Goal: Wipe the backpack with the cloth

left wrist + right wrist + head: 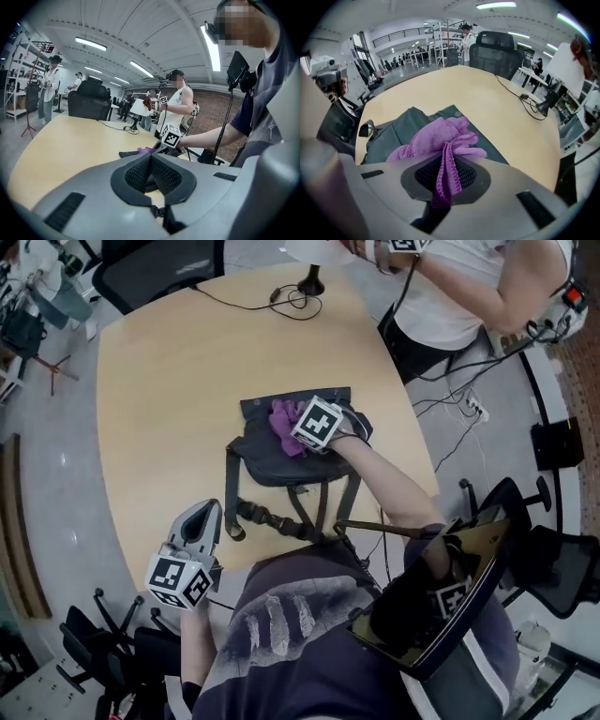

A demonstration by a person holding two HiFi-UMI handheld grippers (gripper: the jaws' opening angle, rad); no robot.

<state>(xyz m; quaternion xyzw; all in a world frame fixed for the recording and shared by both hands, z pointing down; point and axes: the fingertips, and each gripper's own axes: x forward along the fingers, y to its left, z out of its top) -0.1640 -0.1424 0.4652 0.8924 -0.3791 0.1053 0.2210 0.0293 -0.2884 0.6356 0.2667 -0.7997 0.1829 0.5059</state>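
Observation:
A dark grey backpack [272, 460] lies flat in the middle of the light wooden table [169, 381], its straps trailing toward me. A purple cloth [286, 420] rests bunched on its upper part. My right gripper [300, 430] is over the backpack, shut on the cloth [436, 138], with a fold of it pinched between the pads; the backpack [401, 129] lies just beneath. My left gripper [201, 514] hovers at the table's near edge, left of the straps, shut with nothing in it. The left gripper view shows its jaws [151, 161] closed and the backpack [129, 153] farther off.
Another person [450, 287] stands at the table's far right side holding grippers. A black cable and a stand base [305, 287] lie at the far edge. Office chairs [155, 268] ring the table, and cables [459, 399] run over the floor on the right.

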